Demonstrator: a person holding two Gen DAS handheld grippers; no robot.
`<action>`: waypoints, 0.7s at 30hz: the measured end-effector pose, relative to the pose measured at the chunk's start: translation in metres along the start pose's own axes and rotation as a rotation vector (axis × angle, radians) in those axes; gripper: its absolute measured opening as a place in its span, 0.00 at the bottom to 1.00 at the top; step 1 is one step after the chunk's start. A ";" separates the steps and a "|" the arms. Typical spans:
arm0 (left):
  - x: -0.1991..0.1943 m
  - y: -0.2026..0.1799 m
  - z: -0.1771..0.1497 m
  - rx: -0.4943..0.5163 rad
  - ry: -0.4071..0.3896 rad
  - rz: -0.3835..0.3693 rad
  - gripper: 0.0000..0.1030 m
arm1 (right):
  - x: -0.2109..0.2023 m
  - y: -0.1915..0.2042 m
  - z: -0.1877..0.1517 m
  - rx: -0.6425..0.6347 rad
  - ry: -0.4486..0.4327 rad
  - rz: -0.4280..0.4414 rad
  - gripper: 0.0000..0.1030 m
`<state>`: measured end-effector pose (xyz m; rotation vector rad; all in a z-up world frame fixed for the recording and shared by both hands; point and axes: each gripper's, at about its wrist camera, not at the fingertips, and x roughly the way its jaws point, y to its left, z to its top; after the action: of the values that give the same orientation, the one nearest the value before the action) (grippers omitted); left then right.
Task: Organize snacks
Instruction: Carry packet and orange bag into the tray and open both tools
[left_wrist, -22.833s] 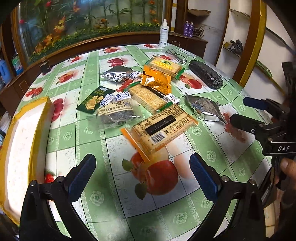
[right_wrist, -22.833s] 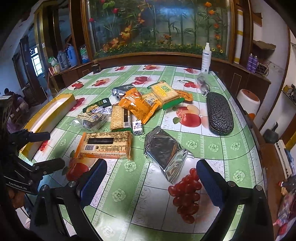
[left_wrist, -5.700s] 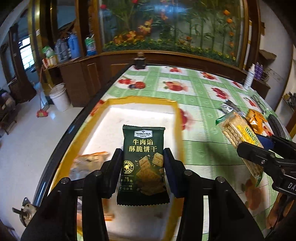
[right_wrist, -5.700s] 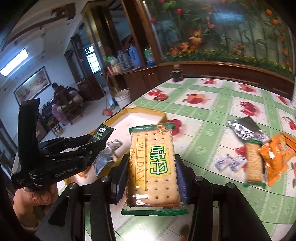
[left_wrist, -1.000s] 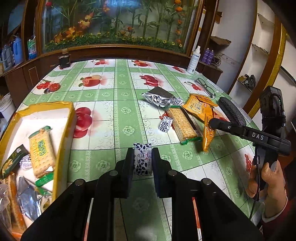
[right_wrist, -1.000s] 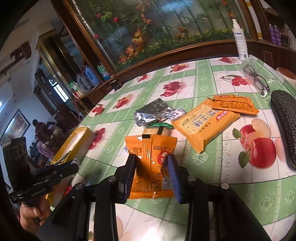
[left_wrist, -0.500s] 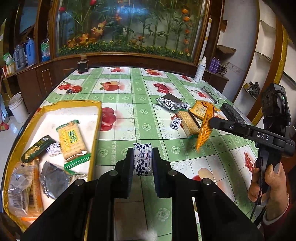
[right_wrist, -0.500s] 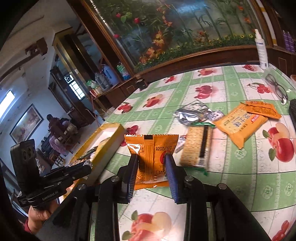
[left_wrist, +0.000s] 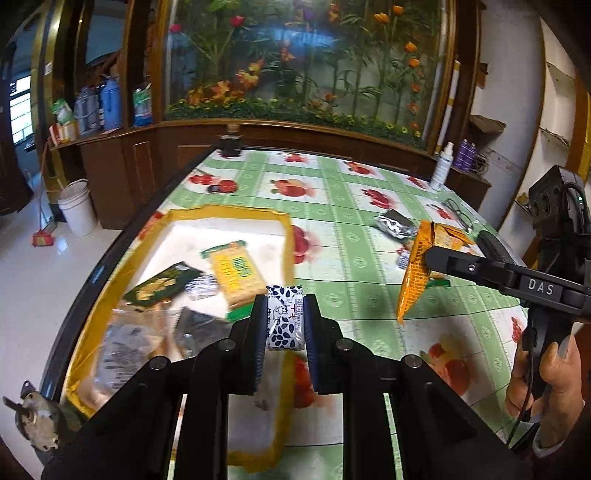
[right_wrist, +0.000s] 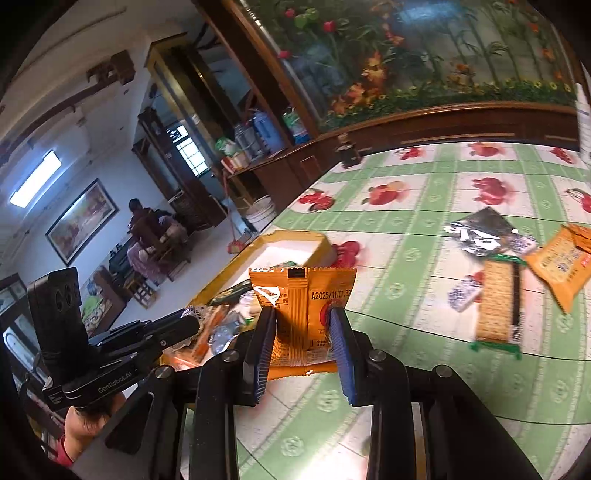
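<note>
My left gripper (left_wrist: 285, 314) is shut on a small white-and-blue patterned snack packet (left_wrist: 285, 321), held above the right edge of the yellow tray (left_wrist: 236, 212). The tray holds several snacks, among them a green-and-yellow cracker pack (left_wrist: 236, 271) and a dark green packet (left_wrist: 164, 282). My right gripper (right_wrist: 303, 328) is shut on an orange snack packet (right_wrist: 301, 306), also in the left wrist view (left_wrist: 415, 273), held over the tablecloth right of the tray (right_wrist: 295, 236).
On the green fruit-print tablecloth (left_wrist: 354, 266) lie a silver packet (right_wrist: 476, 230), a cracker pack (right_wrist: 496, 306), a small patterned packet (right_wrist: 461, 293) and orange packets (right_wrist: 561, 258). A white bottle (left_wrist: 441, 166), glasses and a dark case (left_wrist: 493, 245) stand at the far right.
Both grippers have moved left toward the tray with their packets. The tray now fills more of the left wrist view; the loose snacks sit further right.
</note>
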<state>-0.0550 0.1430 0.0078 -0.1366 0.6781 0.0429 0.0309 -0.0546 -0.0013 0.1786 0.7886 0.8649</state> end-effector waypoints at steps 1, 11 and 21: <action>-0.001 0.006 -0.001 -0.009 -0.002 0.007 0.16 | 0.005 0.007 0.000 -0.010 0.006 0.007 0.30; -0.012 0.055 -0.010 -0.099 -0.017 0.054 0.16 | 0.052 0.062 0.013 -0.086 0.056 0.080 0.30; -0.015 0.068 -0.016 -0.120 -0.020 0.076 0.16 | 0.090 0.093 0.018 -0.124 0.091 0.119 0.30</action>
<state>-0.0824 0.2086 -0.0029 -0.2258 0.6606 0.1580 0.0210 0.0751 0.0032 0.0775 0.8121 1.0370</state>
